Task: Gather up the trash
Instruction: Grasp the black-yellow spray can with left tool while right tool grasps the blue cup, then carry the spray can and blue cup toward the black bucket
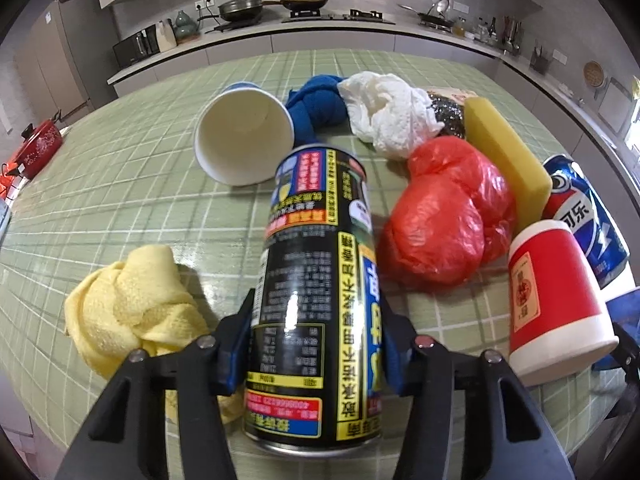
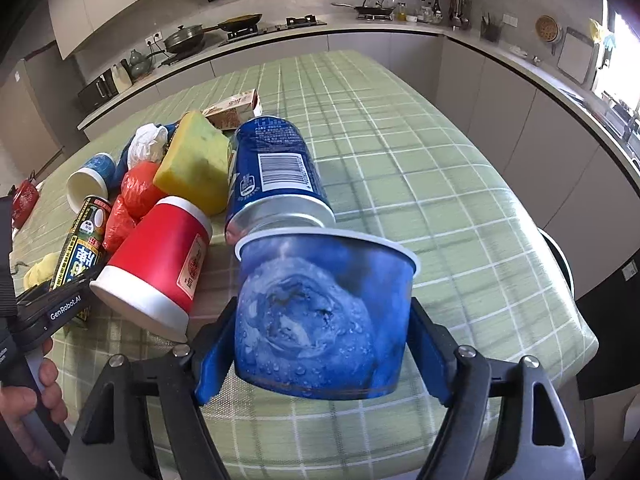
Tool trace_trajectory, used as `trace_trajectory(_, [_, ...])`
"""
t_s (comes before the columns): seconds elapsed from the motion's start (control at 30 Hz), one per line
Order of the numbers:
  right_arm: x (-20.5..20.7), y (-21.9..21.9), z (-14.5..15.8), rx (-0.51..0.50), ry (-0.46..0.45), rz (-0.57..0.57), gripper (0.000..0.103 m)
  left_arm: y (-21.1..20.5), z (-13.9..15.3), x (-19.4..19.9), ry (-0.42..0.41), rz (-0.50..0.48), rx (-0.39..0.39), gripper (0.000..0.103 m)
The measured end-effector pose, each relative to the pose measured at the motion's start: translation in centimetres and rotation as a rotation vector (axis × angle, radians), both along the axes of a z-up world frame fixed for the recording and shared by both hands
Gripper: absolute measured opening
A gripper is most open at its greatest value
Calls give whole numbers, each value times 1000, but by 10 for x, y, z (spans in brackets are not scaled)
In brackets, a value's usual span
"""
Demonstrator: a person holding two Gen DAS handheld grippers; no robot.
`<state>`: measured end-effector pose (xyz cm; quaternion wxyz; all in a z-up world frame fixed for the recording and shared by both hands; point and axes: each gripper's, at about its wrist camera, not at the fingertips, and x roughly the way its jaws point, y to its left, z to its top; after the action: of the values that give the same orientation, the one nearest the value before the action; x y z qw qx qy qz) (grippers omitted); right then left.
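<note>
My left gripper (image 1: 316, 300) is shut on a black can with yellow print (image 1: 316, 260), its blue pads pressing both sides; the can lies tilted, pointing away from me. In the right wrist view, my right gripper (image 2: 323, 308) is shut on a blue paper cup (image 2: 320, 320), rim facing away. A blue soda can (image 2: 272, 168) lies just beyond that cup. A red paper cup (image 1: 556, 304) lies on its side between the two grippers. Behind it sit a crumpled red plastic bag (image 1: 448, 212), a white tissue wad (image 1: 388, 116) and a white-lined paper cup (image 1: 244, 136).
Everything rests on a table with a green checked cloth (image 2: 440, 160). A yellow sponge (image 1: 504, 152), a steel scourer (image 1: 448, 116), a blue cloth (image 1: 320, 108) and a yellow cloth (image 1: 132, 300) lie in the pile. A small carton (image 2: 236, 108) lies behind. A hand (image 2: 24, 400) holds the left gripper.
</note>
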<state>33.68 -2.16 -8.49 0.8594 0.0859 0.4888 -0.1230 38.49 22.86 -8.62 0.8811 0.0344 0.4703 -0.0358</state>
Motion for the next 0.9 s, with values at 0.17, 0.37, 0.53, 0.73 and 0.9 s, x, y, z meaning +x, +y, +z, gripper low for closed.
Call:
trace_trajectory(0.17, [-4, -1, 2, 2, -17, 5, 79, 0, 5, -12, -31, 12, -30, 53])
trace_trajectory(0.37, [-13, -4, 10, -3, -37, 20, 79, 5, 17, -33, -62, 31, -53, 53])
trace_trajectory(0.53, [-19, -8, 16, 7, -46, 38, 79, 1, 27, -50, -76, 36, -50, 53])
trace_trajectory(0.73, [-23, -12, 16, 15, -35, 71, 79, -9, 20, -61, -44, 51, -43, 53])
trace_trajectory(0.9, [-18, -13, 14, 12, -31, 92, 79, -12, 10, -60, -13, 72, -37, 53])
